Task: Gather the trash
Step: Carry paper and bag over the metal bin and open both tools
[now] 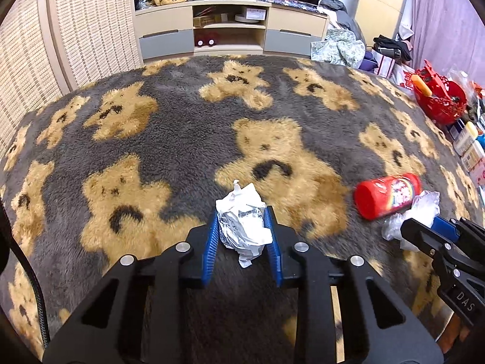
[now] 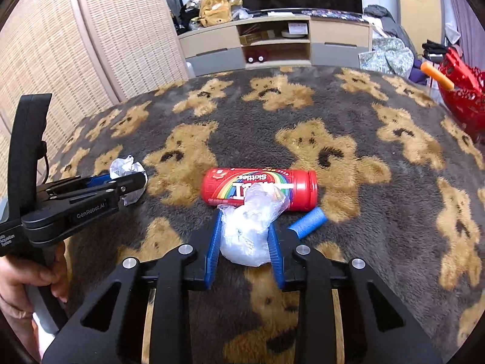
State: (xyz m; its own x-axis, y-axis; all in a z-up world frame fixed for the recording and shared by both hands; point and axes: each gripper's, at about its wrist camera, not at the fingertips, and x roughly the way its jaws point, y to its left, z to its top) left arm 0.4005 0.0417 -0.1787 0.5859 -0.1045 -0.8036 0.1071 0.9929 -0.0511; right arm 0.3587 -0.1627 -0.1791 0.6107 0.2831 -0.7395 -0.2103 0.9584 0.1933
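Note:
My left gripper (image 1: 241, 215) is shut on a crumpled white paper wad (image 1: 242, 221), held between its blue pads above the bear-pattern rug (image 1: 182, 139). It also shows in the right wrist view (image 2: 133, 179), with the paper (image 2: 125, 166) at its tip. My right gripper (image 2: 245, 221) is shut on a crumpled clear plastic bag (image 2: 248, 230); in the left wrist view this gripper (image 1: 421, 227) holds the bag (image 1: 415, 212) at the right. A red Skittles can (image 2: 260, 188) lies on its side just beyond the bag, also seen in the left wrist view (image 1: 388, 195).
A blue foam cylinder (image 2: 307, 218) lies right of my right gripper. A red basket (image 2: 463, 97) with an orange item stands at the rug's far right. A TV cabinet (image 1: 230, 30) lines the back wall. A woven screen (image 2: 91, 45) stands on the left.

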